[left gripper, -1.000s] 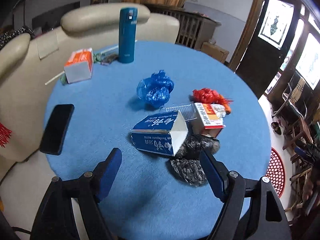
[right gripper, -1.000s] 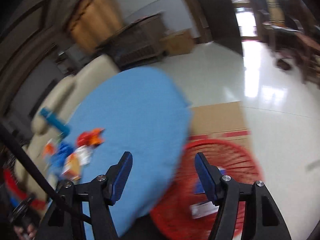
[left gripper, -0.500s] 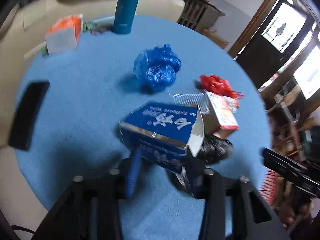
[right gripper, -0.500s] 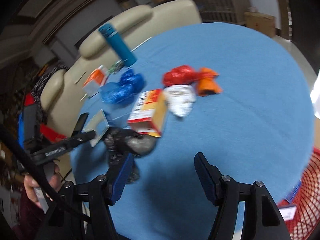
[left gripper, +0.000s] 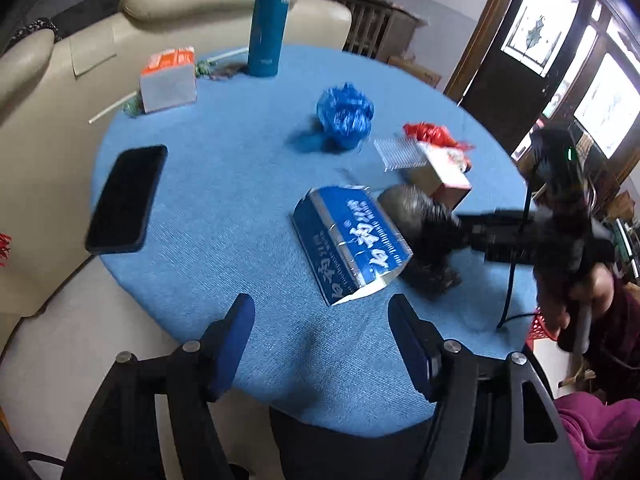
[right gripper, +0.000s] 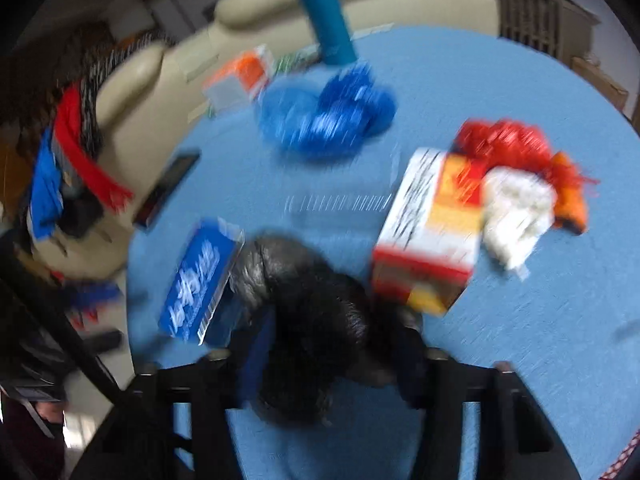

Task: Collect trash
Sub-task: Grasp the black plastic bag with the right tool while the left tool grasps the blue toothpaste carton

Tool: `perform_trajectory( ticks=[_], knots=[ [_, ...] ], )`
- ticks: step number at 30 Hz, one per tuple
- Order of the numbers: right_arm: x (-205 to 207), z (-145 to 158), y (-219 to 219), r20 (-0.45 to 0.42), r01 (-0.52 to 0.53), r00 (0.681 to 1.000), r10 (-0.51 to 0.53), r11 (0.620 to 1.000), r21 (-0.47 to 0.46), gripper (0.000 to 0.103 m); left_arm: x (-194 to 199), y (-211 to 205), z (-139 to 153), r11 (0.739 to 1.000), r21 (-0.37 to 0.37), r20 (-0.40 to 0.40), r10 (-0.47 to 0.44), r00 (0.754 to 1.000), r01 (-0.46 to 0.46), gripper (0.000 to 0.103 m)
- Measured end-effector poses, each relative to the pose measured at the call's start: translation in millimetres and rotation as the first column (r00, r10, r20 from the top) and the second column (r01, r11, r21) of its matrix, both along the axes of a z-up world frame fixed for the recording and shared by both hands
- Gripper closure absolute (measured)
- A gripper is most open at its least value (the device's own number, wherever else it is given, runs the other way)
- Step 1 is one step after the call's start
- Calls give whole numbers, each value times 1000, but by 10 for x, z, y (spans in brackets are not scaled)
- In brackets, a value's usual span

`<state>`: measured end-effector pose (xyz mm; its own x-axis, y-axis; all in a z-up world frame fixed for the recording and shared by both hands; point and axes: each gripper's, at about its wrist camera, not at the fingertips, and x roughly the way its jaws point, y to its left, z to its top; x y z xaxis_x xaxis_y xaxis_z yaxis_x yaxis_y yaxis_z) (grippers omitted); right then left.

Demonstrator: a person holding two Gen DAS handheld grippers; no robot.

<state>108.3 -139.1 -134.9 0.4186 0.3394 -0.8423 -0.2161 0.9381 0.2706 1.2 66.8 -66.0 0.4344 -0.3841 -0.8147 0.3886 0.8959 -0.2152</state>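
right claw [right gripper: 332,352] around black bag [right gripper: 304,292]; left claw [left gripper: 322,344] spread

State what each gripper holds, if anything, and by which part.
The left gripper is open and holds nothing. The right gripper has its jaws around the near end of the black plastic bag; blur hides whether they have closed.

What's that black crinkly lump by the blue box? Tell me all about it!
The black plastic bag is crumpled, shiny and wrinkled like thin film. It lies bunched up on the blue table, pressed against the open end of the blue carton, with the red-and-white box just behind it. The right tongs are around it; blur hides whether they have closed.
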Motion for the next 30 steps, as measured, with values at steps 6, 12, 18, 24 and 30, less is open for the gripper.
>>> perform_trajectory(
  ticks=[6,12,18,24,30],
  knots=[
    [-336,1,-20,29,9,1000,-7,997,-83,69,72,-216,76,1000,-3,10,-16,1000,17,28],
    [-578,79,-344,-19,97,995,-98,994,-53,67,327,-580,-135,999,33,-64,23,998,-21,28],
    [-644,143,-358,19,95,995,-95,995,-31,31,513,-695,-401,996,49,-135,84,987,-78,27],
    [-433,-88,-216,15,40,999,-40,998,-46,52,450,-602,-353,995,35,-115,95,989,-92,35],
    [-568,-74,-265,48,82,996,-81,996,-24,58,373,-637,-262,993,74,-59,95,994,-91,42]
  ],
)
